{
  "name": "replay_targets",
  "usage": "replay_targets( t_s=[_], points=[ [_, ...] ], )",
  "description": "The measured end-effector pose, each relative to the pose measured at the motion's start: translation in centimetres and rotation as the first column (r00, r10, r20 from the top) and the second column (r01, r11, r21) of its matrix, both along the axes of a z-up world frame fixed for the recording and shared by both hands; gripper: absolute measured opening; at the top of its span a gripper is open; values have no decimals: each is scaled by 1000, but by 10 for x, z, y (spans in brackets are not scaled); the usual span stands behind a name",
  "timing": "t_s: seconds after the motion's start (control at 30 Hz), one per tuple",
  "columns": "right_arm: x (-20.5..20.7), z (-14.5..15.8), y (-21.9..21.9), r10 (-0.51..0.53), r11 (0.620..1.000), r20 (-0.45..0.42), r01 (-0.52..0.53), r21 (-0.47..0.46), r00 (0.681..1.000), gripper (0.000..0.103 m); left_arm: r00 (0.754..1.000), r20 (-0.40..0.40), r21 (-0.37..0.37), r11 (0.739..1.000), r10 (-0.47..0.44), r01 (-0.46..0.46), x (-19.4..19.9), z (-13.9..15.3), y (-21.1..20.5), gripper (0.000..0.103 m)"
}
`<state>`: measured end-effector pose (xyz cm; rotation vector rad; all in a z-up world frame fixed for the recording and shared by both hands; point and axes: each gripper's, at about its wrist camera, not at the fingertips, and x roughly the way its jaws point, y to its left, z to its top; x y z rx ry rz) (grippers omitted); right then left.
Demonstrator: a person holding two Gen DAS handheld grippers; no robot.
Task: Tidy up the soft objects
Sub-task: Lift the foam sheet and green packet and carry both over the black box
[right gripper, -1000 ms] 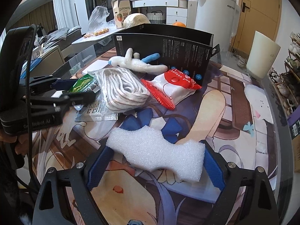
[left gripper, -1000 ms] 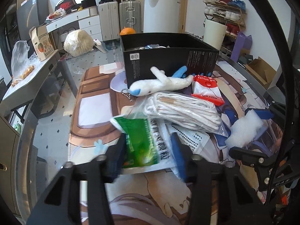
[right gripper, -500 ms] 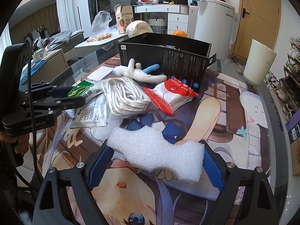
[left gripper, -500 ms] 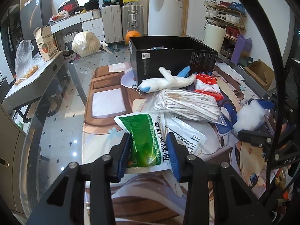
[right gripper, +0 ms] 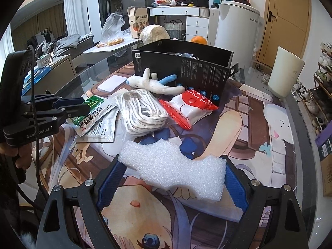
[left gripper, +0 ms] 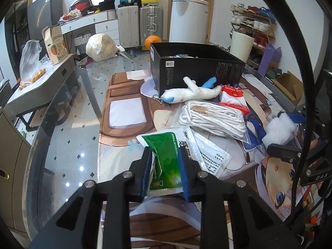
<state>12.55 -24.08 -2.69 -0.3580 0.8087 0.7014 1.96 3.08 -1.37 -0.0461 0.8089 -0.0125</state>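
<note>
My left gripper [left gripper: 166, 172] is shut on a green and white sachet [left gripper: 166, 155], lifted off the mat; it also shows in the right wrist view [right gripper: 93, 112]. My right gripper [right gripper: 172, 184] is shut on a white foam block [right gripper: 174, 170], held above the mat; the block also shows in the left wrist view [left gripper: 280, 130]. A bagged white rope coil [left gripper: 213, 118], a white and blue plush [left gripper: 191, 93] and a red and white balloon glue pack [right gripper: 188, 108] lie in front of the open black box [left gripper: 197, 70].
A white printed pouch [right gripper: 99, 130] lies on the illustrated mat [right gripper: 249, 124] over a glass table. A side table with bags [left gripper: 33, 76] stands to the left. Suitcases, a white appliance [right gripper: 236, 27] and a shoe rack stand beyond.
My left gripper has closed tighter on the green sachet and pulled it back and up from the pile. My right gripper has lifted the foam block slightly.
</note>
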Motion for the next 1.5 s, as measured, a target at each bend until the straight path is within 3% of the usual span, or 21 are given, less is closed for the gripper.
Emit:
replay_targets(
  t_s=[0.03,0.07,0.47,0.5,0.6,0.73,1.13,1.5],
  points=[
    [0,0,0,0,1000,-1,0,2,1000,91,1000,4,-4,1000,-1,1,0,1,-1,56],
    [0,1,-1,-1,1000,1,1,2,1000,91,1000,9,-11,1000,-4,4,0,2,-2,60],
    [2,0,-4,-5,1000,-4,5,3,1000,91,998,-61,33,999,-9,11,18,-13,-16,67],
    [2,0,-4,-4,1000,-5,4,4,1000,91,998,-62,31,999,-12,14,19,-13,-16,66],
    [2,0,-4,-3,1000,-5,3,7,1000,91,999,-49,45,999,-12,14,18,-12,-13,44],
    [3,-1,-4,-3,1000,-3,3,9,1000,91,999,-33,31,999,-16,17,14,-10,-5,31],
    [0,13,-7,-9,998,39,7,55,999,91,997,75,-3,1000,-7,7,-2,18,2,30],
    [10,43,-5,-8,994,109,-4,108,994,91,985,174,28,1000,-4,-1,13,46,-8,30]
  ],
)
